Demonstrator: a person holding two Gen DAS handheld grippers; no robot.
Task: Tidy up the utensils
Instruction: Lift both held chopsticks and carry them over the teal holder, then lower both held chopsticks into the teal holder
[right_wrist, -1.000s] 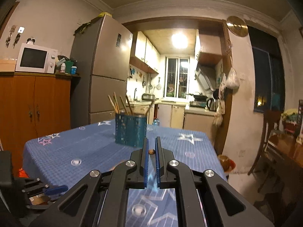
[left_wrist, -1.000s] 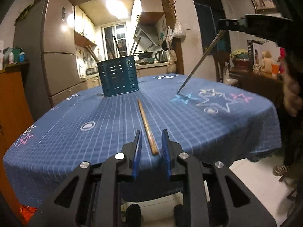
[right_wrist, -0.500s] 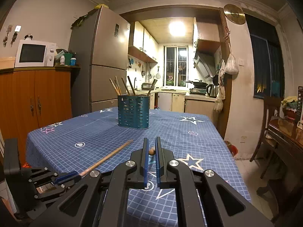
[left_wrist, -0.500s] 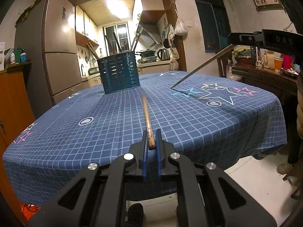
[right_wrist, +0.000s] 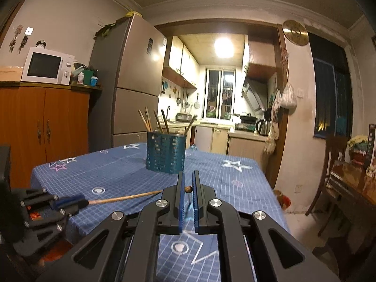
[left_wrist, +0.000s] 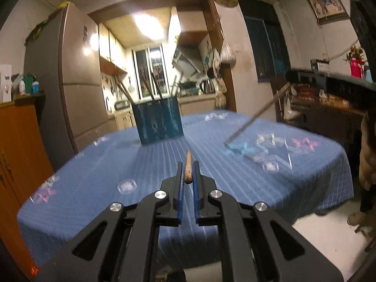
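My left tool (left_wrist: pixel 187 172) is clamped on 1 wooden chopstick (left_wrist: pixel 188 168) that points toward 12 o'clock at the blue utensil holder (left_wrist: pixel 158 122) standing upright on the table (left_wrist: pixel 94 176). My right tool (right_wrist: pixel 188 189) pinches the butt end of another chopstick (right_wrist: pixel 188 189); in the left view its shaft (left_wrist: pixel 249 122) slants down from 2 o'clock, tip just over the tablecloth's blue star. Several chopsticks (right_wrist: pixel 154 122) stand in the holder.

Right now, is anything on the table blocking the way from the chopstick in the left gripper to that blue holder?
Nothing visible does. The left gripper holds its chopstick pointing at the blue holder, with only bare tablecloth between. The right gripper's chopstick slants down well off to the side.
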